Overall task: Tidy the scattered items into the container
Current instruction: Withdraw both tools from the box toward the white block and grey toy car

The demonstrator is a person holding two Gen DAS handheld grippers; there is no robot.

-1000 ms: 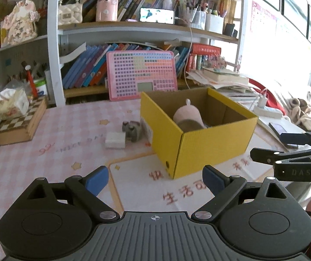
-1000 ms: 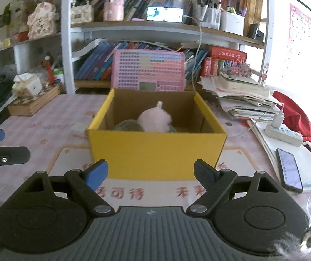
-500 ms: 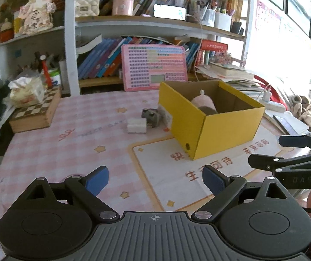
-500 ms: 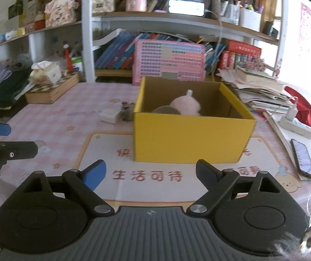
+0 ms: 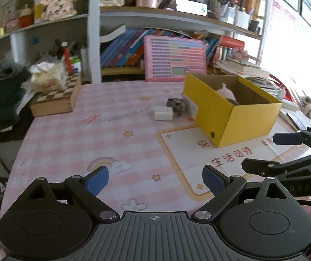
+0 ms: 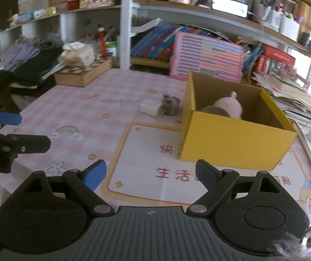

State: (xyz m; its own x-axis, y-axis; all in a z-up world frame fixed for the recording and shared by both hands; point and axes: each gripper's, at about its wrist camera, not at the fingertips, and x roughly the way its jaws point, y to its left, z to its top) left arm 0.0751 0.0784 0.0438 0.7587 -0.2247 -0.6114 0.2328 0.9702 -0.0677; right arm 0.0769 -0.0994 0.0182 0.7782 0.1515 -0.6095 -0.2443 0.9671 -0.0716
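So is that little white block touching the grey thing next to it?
Touching. In the right wrist view the white block sits against the grey thing with no tablecloth showing between them; the left wrist view agrees.

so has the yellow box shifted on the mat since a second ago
No. The yellow box sits at the same spot on the mat's red lettering, beside the white block. Only the cameras have pulled back.

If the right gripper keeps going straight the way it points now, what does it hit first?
Probably the printed mat on the table, just short of the yellow box. The right gripper is open and empty, angled downward; depth is uncertain.
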